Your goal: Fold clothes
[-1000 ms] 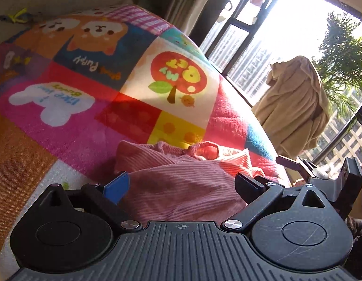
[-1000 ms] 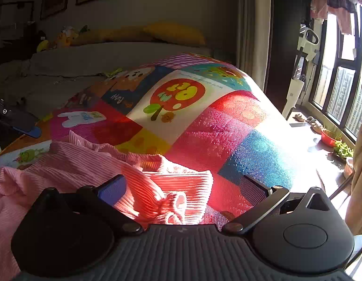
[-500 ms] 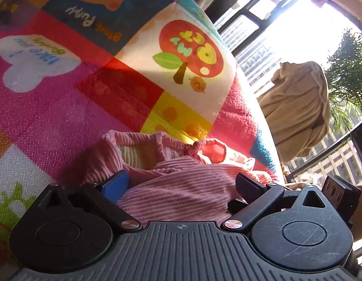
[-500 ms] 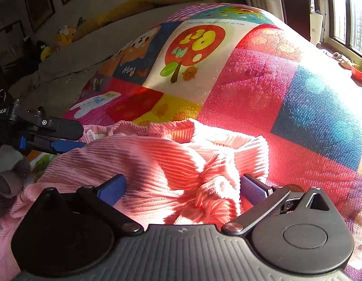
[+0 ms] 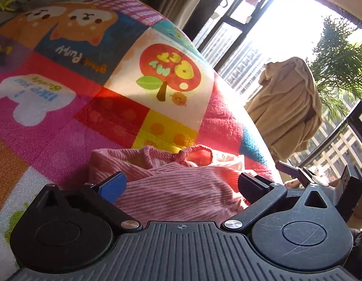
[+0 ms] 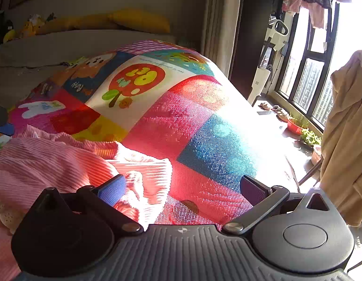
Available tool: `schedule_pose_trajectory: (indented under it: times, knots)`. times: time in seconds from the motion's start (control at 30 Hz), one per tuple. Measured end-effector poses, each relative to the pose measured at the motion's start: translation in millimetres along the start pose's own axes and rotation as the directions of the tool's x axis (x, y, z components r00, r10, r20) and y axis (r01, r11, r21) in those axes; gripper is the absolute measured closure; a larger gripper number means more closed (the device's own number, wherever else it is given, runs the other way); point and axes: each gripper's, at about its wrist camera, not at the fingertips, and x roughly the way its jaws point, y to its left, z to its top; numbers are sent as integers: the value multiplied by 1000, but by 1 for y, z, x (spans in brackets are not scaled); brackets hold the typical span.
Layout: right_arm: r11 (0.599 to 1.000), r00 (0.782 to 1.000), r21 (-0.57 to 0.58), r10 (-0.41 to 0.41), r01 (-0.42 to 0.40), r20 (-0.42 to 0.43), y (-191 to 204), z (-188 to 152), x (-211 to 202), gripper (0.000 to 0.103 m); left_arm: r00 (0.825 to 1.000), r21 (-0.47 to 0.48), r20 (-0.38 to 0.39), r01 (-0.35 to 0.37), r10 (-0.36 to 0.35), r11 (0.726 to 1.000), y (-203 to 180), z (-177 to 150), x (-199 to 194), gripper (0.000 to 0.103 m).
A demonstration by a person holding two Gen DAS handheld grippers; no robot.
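- Pink ribbed garment (image 5: 181,187) lies crumpled on the patchwork blanket (image 5: 63,121), straight ahead of the left gripper (image 5: 181,185) and filling the gap between its spread jaws; nothing is pinched
- Seen from the right wrist, the same garment (image 6: 52,164) sits mostly to the left of the right gripper (image 6: 183,187); only its sunlit edge and a bunched knot of cloth reach the blue left pad (image 6: 113,189), while bare blanket (image 6: 216,145) lies between the jaws
- Right gripper is open too, holding nothing
- Long axis of the heap looks to run across both views, from one gripper toward the other, though the folds hide its true outline
- Left gripper is the nearer one: it is centred on the cloth, the right is off its end
- My judgement: the left could close where it is; the right would need to shift leftward onto the edge first
- Beige cloth (image 6: 345,128) hangs by the window, well apart from the work
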Motion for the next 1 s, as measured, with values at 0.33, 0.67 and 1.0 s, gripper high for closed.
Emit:
schedule_pose_trajectory:
  times: [0.33, 0.67, 1.0]
  knots:
    - [999, 999, -25, -20, 21, 42, -4, 3, -10, 0, 997, -62, -69, -29, 24, 998, 6, -9, 14, 0]
    - [954, 956, 70, 292, -291, -7, 21, 14, 5, 0, 999, -200, -45, 1, -10, 980, 23, -6, 18, 0]
    - [883, 909, 250, 416, -397, -25, -26, 20, 8, 0, 999, -273, -27, 24, -33, 962, 38, 8, -3, 0]
